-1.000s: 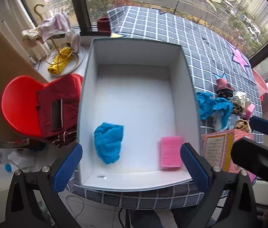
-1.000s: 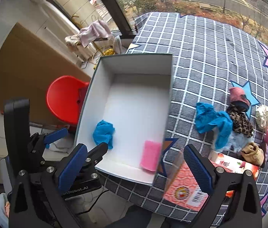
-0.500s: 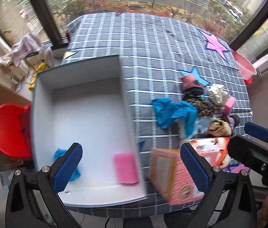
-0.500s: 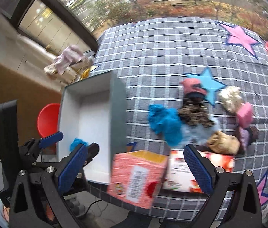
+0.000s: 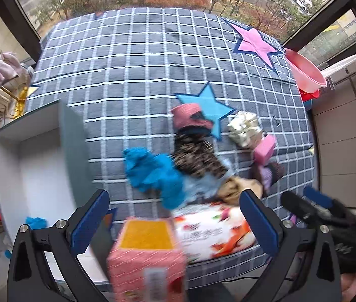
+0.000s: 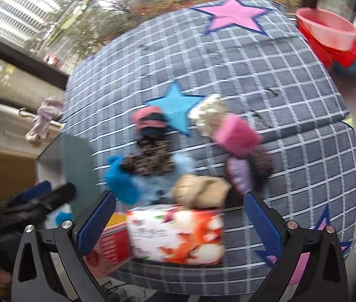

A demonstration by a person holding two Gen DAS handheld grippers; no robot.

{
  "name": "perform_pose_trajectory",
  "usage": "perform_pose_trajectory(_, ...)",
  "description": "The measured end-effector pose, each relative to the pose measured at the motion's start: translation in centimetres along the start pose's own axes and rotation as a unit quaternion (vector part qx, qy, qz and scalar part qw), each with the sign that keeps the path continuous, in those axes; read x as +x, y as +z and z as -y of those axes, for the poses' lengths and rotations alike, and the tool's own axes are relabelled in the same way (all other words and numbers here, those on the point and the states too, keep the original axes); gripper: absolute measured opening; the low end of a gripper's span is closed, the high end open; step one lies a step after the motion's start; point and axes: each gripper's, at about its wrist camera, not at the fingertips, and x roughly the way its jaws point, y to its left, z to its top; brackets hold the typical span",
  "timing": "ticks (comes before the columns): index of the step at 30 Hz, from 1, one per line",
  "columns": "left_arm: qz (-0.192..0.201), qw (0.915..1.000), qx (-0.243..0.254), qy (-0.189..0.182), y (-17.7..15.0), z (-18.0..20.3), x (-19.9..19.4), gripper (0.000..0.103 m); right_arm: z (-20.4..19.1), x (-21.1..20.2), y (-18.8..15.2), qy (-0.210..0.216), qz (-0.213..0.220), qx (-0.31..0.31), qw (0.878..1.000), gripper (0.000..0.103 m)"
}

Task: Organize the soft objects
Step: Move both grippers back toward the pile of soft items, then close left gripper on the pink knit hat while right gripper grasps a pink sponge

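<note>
Left gripper [image 5: 174, 220] and right gripper [image 6: 178, 220], both spread wide and empty, above a blurred pile of soft items [image 6: 178, 156] on checked cloth [image 5: 152, 63]; open box [image 5: 34, 161] at left.

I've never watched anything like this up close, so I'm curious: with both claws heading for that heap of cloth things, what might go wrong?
Two possible snags. The soft items lie tangled together: the crumpled blue cloth overlaps the leopard-print fabric, so one open gripper might drag up several at once. Also, the white floral tissue pack and the pink cardboard box stand between the right gripper and the heap, so a reach could knock them off the checked tablecloth's edge.
</note>
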Motion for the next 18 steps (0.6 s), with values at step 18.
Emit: perform_pose_trajectory(18, -0.087, 0.9906, -0.073, 0.076, 8.1, 2.8, 13.6, 0.103, 5.0, 7.8, 4.4, -0.069, -0.051, -0.149, 0.985, 0.102)
